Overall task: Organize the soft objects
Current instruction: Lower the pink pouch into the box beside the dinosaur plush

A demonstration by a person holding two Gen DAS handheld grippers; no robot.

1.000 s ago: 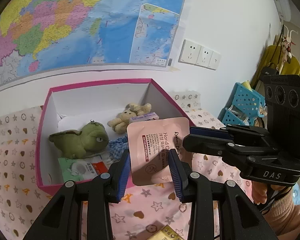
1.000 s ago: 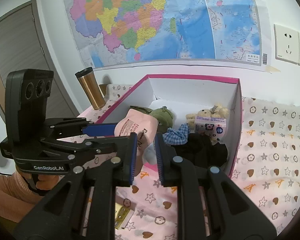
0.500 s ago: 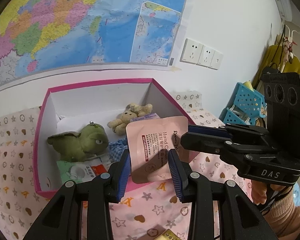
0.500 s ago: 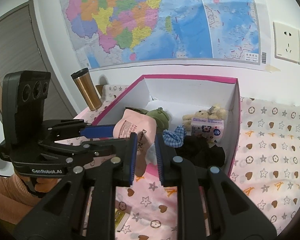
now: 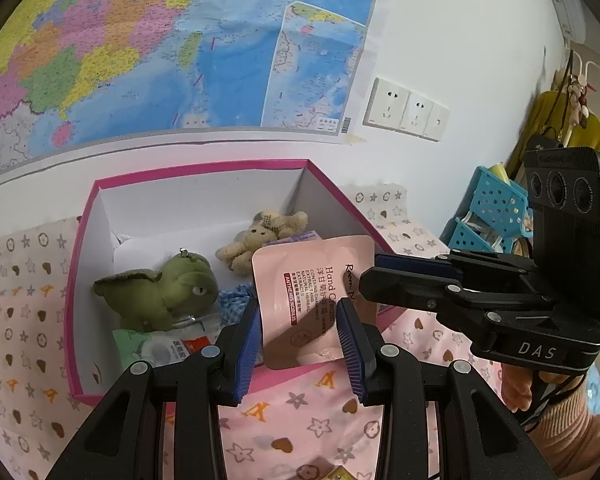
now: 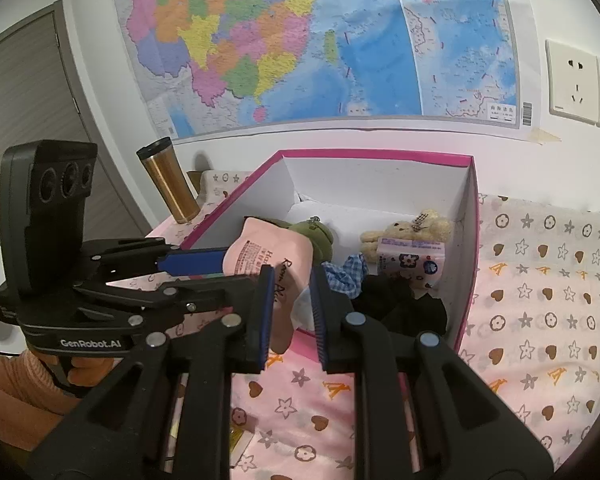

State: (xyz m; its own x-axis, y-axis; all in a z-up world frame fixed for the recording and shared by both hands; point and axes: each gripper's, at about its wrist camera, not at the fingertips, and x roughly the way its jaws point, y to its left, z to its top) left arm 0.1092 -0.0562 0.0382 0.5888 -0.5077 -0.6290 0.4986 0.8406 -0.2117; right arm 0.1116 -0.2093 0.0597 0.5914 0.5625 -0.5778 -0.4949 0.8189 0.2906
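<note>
A pink hand-cream sachet (image 5: 314,280) hangs above the near wall of the pink-rimmed white box (image 5: 204,170). My left gripper (image 5: 298,334) is shut on its lower edge. My right gripper (image 6: 292,300) reaches in from the right and is shut on the sachet's right edge; the sachet also shows in the right wrist view (image 6: 268,258). In the box lie a green plush dinosaur (image 5: 160,292), a tan teddy bear (image 5: 260,236), a blue checked cloth (image 5: 236,298), a tissue pack (image 6: 412,258) and a black cloth (image 6: 400,304).
The box stands on a pink cloth with stars and hearts (image 6: 540,320) against a wall with a map. A gold tumbler (image 6: 168,180) stands left of the box. Blue baskets (image 5: 488,216) stand at the right. A small yellow packet (image 6: 236,440) lies on the cloth near me.
Both grippers have lifted slightly with the sachet held between them; the box sits a little lower in both views. The grips have not changed.
</note>
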